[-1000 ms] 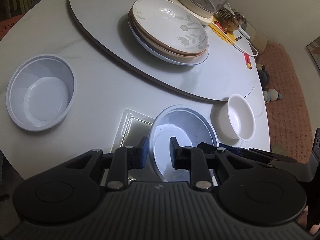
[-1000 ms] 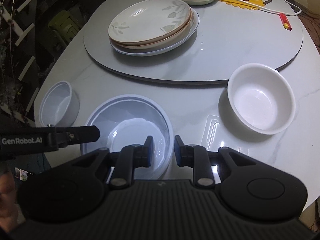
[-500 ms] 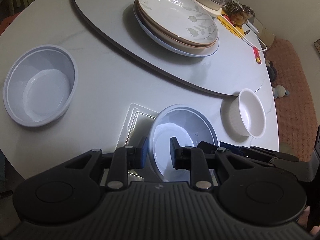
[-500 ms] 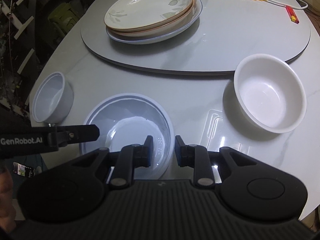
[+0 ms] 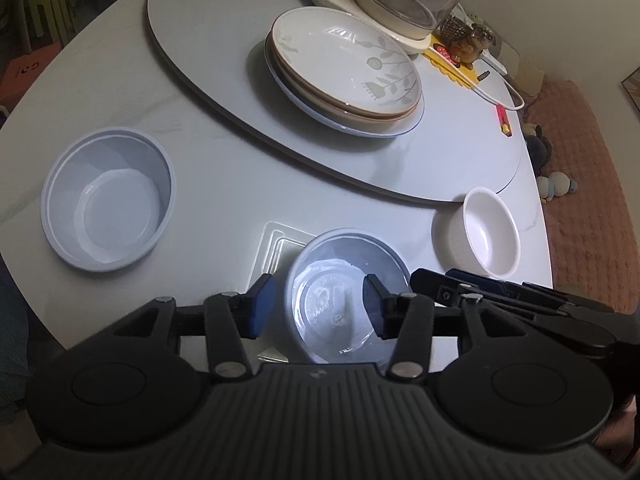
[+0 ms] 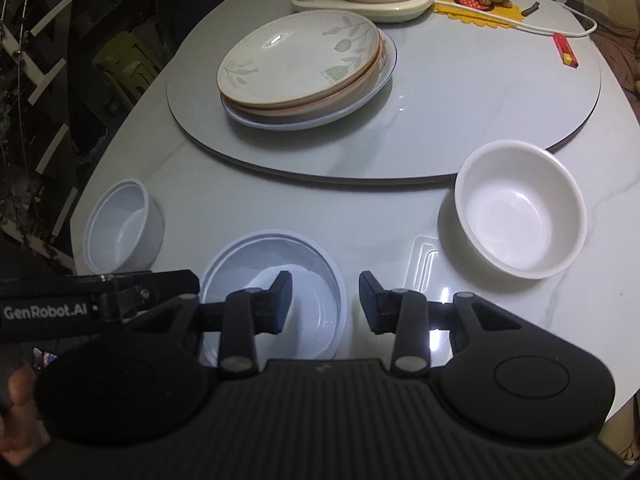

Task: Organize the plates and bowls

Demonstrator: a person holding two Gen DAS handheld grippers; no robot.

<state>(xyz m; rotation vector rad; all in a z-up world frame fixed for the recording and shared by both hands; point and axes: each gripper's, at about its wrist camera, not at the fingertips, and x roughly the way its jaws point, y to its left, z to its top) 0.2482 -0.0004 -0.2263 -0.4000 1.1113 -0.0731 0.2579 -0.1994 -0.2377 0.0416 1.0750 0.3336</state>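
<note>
**Both grippers spread over the near bowl**

The left gripper (image 5: 316,308) and right gripper (image 6: 324,300) hang with jaws wide apart, pinching nothing, over the pale blue plastic bowl (image 6: 276,292) at the table's near edge. It sits free between a matching blue bowl (image 5: 108,204) and a white ceramic bowl (image 6: 520,208), likely waiting to be nested. The stacked floral plates (image 6: 304,68) rest on the grey turntable (image 6: 480,120).
</note>
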